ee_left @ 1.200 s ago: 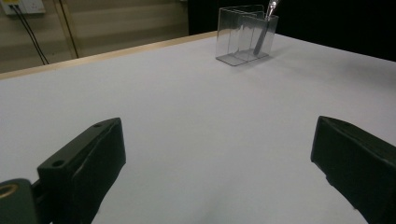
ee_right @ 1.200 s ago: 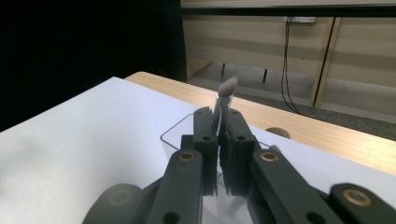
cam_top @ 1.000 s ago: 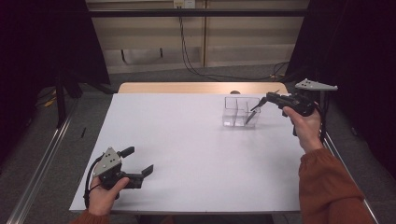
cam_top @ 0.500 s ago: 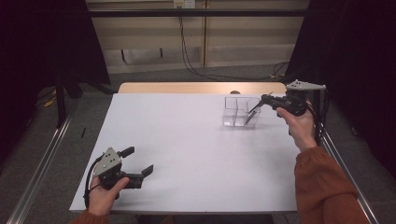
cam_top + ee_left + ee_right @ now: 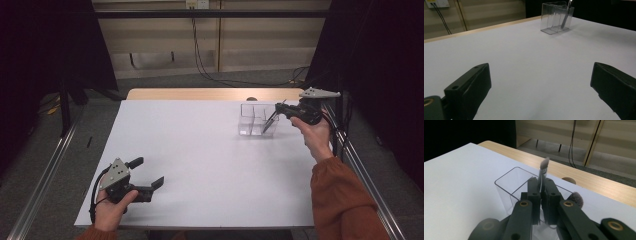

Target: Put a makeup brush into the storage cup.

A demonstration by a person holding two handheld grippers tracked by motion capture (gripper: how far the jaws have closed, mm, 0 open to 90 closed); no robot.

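While clamped in the right tongs [image 5: 540,195], a makeup brush [image 5: 543,171] slants into the clear organizer [image 5: 252,120]; second brush [image 5: 576,198] just beside. Left tongs [image 5: 148,172] wide, well apart on the counter [image 5: 200,150].

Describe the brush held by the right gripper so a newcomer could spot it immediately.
On the white table, look to the far right corner, where a clear divided holder stands. The right gripper is shut on a slim makeup brush, its lower end slanting down into the holder. Unlike the round fluffy brush nearby, it has a small pale angled tip and a shiny metal ferrule.
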